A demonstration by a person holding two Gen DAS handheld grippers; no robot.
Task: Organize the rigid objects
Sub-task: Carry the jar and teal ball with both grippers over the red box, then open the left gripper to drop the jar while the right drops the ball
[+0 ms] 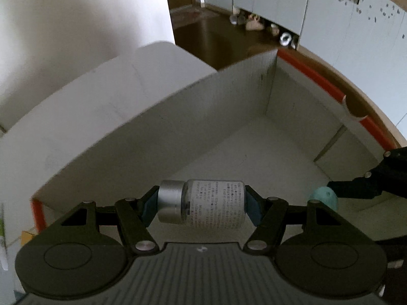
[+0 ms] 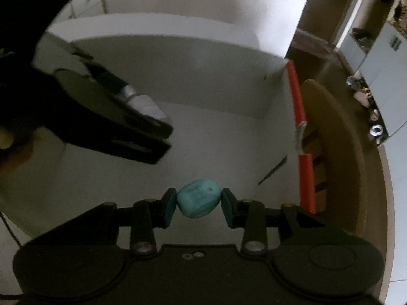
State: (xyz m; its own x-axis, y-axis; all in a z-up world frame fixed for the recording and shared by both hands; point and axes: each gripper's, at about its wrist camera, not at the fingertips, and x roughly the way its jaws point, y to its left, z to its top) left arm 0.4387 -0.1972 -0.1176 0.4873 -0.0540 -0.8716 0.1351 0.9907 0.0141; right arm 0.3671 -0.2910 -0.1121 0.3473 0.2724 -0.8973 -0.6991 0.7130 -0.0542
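Observation:
My left gripper [image 1: 201,203] is shut on a small clear bottle [image 1: 213,203] with a silver cap and a printed label, held sideways over the inside of a white cardboard box [image 1: 229,117]. My right gripper [image 2: 199,202] is shut on a turquoise stone [image 2: 198,202], also held over the box floor [image 2: 229,139]. In the left wrist view the stone [image 1: 324,198] and the right gripper's black fingers [image 1: 356,185] show at the right. In the right wrist view the left gripper [image 2: 162,132] and its bottle [image 2: 142,101] show at the upper left.
The box has red-orange outer edges [image 1: 318,81] and tall white walls. It stands on a round wooden table [image 2: 351,152]. A dark wooden floor, shoes [image 1: 254,23] and white cupboards [image 1: 356,25] lie beyond.

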